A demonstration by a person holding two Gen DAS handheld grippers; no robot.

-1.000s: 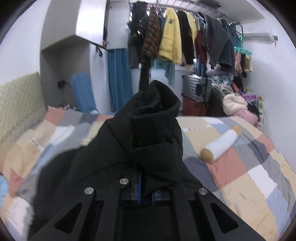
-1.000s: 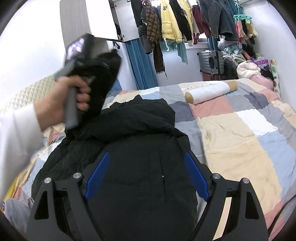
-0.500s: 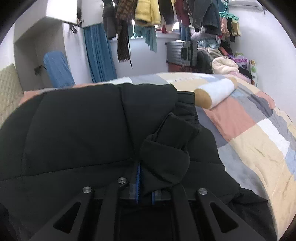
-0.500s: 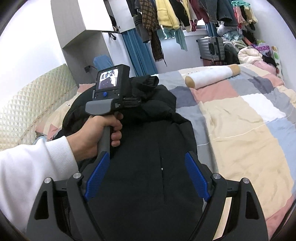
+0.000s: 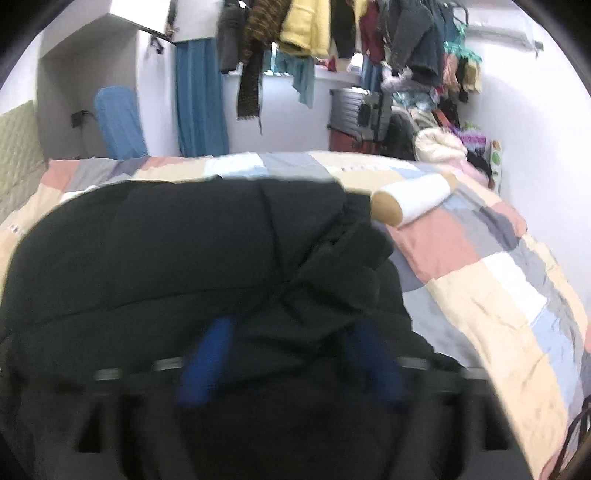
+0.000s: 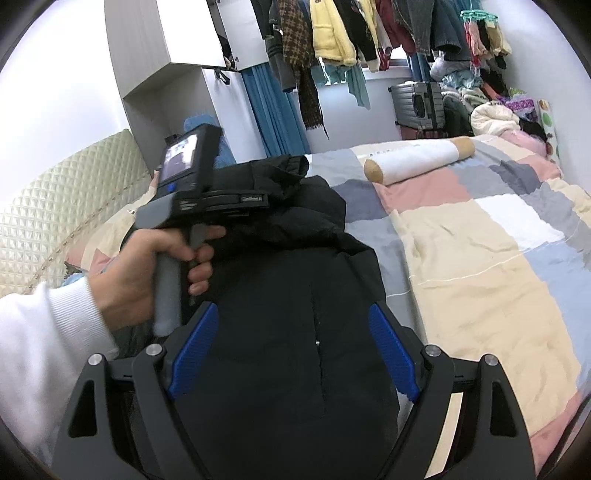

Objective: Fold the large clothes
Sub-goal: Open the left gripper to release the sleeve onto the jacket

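On the patchwork quilt [image 6: 480, 236] of the bed lies a black padded jacket [image 6: 295, 295], bulky and matte, its surface stitched into broad puffy bands with a centre seam running down the front and a small pale dot on that seam. Its upper part is doubled over on itself, so a thick rounded fold bulges toward the headboard side while a crumpled flap of cloth [image 5: 332, 273] bunches near the middle. In the left wrist view the left gripper [image 5: 288, 354] is blurred, its blue pads [image 5: 207, 354] spread apart with the bunched fabric lying between them rather than pinched, so it reads as released. The right gripper [image 6: 291, 350] hovers low over the jacket's lower half, its ribbed blue pads [image 6: 391, 350] wide apart and grasping nothing. From the right wrist view the person's left hand [image 6: 155, 266], in a white knit sleeve, grips the grey handle of the left tool above the folded part. The quilt is soft and wrinkled, in cream, pink, grey, white and pale blue squares. A cylindrical bolster [image 6: 417, 158], white with tan ends, rests near the jacket's far edge. Hanging clothes [image 6: 332, 33] crowd a rail beyond the bed.
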